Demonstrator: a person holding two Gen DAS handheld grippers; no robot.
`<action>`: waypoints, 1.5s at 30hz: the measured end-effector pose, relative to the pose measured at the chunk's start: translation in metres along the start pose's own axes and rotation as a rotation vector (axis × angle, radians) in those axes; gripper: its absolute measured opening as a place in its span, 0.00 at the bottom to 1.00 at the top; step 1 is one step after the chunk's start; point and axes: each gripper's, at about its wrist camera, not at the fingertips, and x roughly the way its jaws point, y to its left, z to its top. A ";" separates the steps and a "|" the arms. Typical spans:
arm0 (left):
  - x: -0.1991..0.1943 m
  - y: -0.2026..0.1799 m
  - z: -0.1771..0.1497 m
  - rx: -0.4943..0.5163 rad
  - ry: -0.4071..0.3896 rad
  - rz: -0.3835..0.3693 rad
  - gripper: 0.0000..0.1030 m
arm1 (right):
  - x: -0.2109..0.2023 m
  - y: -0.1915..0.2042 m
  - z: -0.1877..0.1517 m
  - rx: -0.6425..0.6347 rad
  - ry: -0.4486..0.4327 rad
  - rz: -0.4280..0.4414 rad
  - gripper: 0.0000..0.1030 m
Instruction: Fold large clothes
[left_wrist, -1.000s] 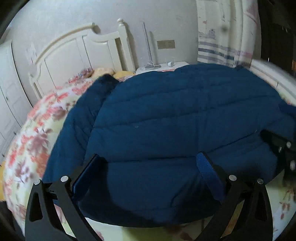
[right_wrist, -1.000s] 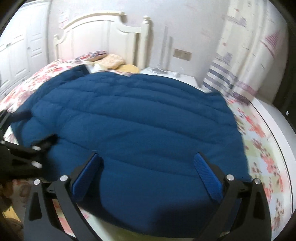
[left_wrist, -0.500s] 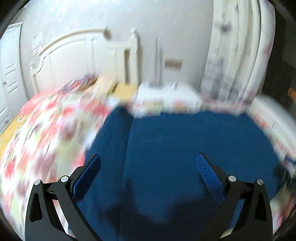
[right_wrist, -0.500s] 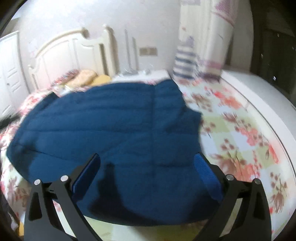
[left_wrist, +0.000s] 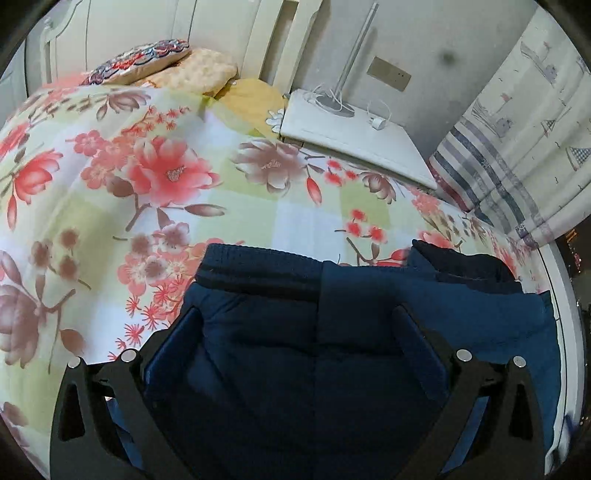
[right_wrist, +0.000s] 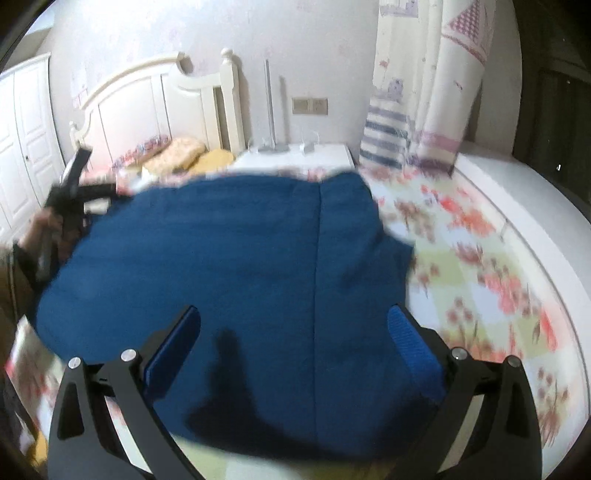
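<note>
A dark blue padded jacket (left_wrist: 369, 295) lies on the floral bedspread (left_wrist: 166, 177). Its ribbed edge (left_wrist: 258, 262) points toward the pillows. My left gripper (left_wrist: 299, 332) hovers over the jacket, open, with both blue pads wide apart and only flat fabric below them. In the blurred right wrist view the jacket (right_wrist: 240, 251) spreads across the bed with a straight seam down its middle. My right gripper (right_wrist: 293, 339) stands open over the jacket's near part, holding nothing. At that view's far left a hand (right_wrist: 40, 225) holds the other tool by the jacket's edge.
A white nightstand (left_wrist: 351, 136) with a lamp base (left_wrist: 332, 103) and a charger stands beside the headboard (right_wrist: 147, 96). Pillows (left_wrist: 192, 70) lie at the bed's head. A striped curtain (left_wrist: 517, 129) hangs on the right, above a white ledge (right_wrist: 517, 192). A white wardrobe (right_wrist: 22, 147) is on the left.
The left gripper has swept from the jacket's near edge to above its far part, so the ribbed edge and bare bedspread now show. The right view has swung and blurred. Both stayed open.
</note>
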 end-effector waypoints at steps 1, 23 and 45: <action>-0.002 0.000 -0.001 -0.001 -0.010 -0.004 0.96 | 0.004 0.001 0.017 -0.012 -0.012 0.003 0.97; -0.058 0.021 -0.021 -0.091 -0.202 0.051 0.96 | 0.119 -0.073 0.082 0.254 0.170 0.133 0.97; -0.076 -0.053 -0.132 0.314 -0.253 0.259 0.96 | 0.010 -0.057 -0.067 0.508 0.151 0.238 0.98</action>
